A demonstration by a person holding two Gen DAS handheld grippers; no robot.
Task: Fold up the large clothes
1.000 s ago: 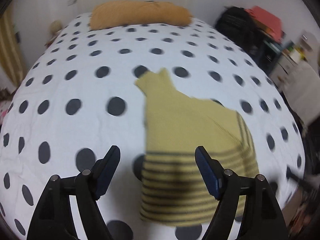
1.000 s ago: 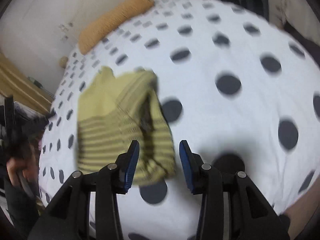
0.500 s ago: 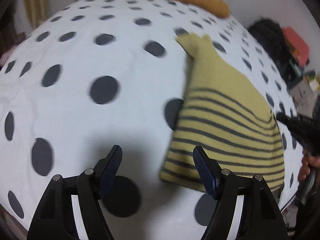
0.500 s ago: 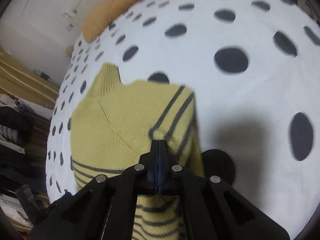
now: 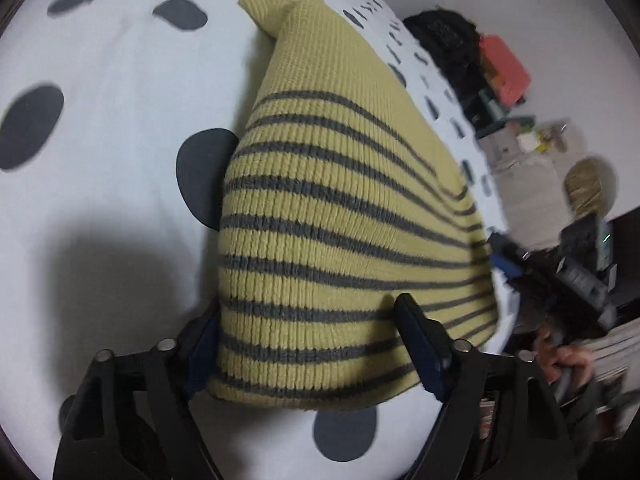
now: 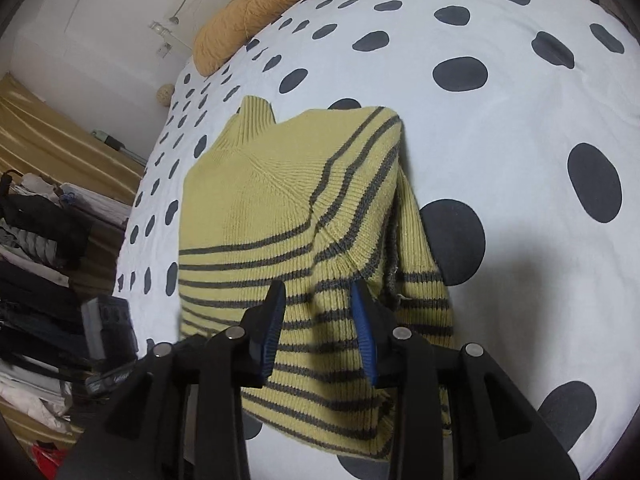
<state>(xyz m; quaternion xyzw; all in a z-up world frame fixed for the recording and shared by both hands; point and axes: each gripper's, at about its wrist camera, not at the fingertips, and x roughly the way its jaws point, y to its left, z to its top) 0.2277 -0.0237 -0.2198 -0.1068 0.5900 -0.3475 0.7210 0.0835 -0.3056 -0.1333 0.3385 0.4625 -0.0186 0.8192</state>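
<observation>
1. A yellow sweater (image 6: pixel 304 216) with grey stripes lies on a white bed cover (image 6: pixel 500 128) with dark dots. Its collar points toward the head of the bed and its striped hem lies toward me, near the bed's edge.

2. One sleeve (image 6: pixel 360 184) is folded across the sweater's body, so I judge the folding partly done.

3. My right gripper (image 6: pixel 320 328) hovers over the lower stripes. Its jaws have just been opening and now stand partly apart. Nothing is held; the knit lies below them.

4. My left gripper (image 5: pixel 308 344) is low at the hem. Its jaws are wide and have just been closing a little. They straddle the hem's width, but the pads do not yet pinch it.

5. To do this step well, I should grasp all the hem layers at both corners together, lift evenly, and carry the hem toward the collar so the edges line up without dragging the sleeve loose.

6. Beyond the sweater, an orange pillow (image 6: pixel 264 4) lies at the head of the bed.
</observation>
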